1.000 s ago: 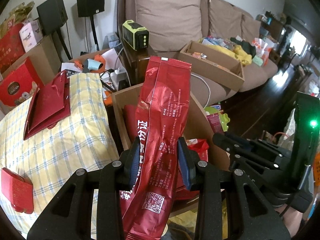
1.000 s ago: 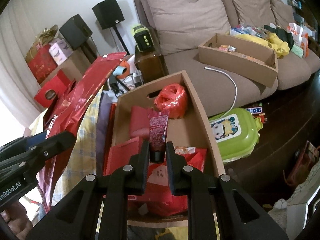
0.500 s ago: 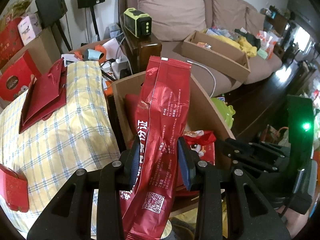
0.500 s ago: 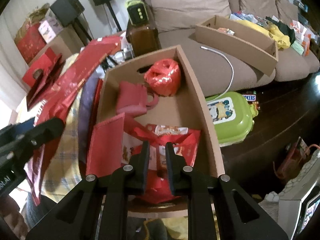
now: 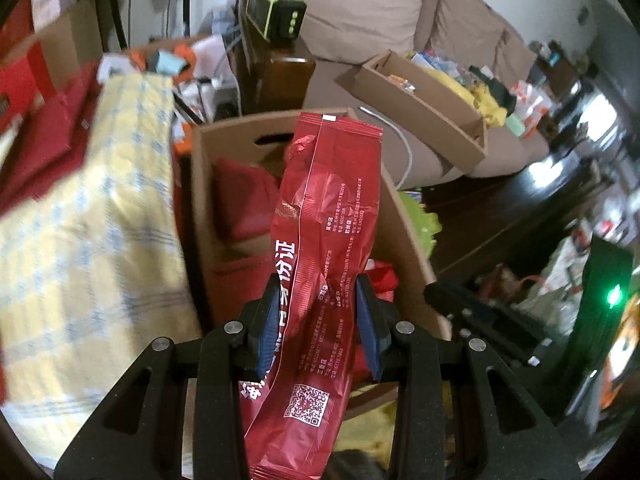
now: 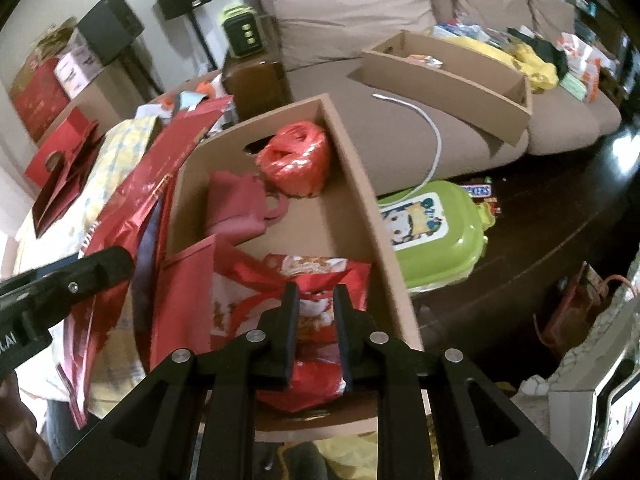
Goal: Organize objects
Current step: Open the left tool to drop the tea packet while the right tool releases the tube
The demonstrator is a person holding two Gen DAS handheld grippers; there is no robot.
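Here the left tongs [image 5: 316,316] clench a long red packet [image 5: 320,240] above the cardboard box [image 6: 360,200], probably for dropping in. The right tongs [image 6: 316,320], jaws just parting, grasp nothing.

Yellow checked cloth surface [image 5: 92,216] beside open cardboard box [image 6: 352,184], dark wood floor [image 6: 560,216].
Red gift bag [image 6: 60,176] lies on the cloth; green lidded container [image 6: 436,232] and Snickers bar [image 6: 478,190] on the floor.
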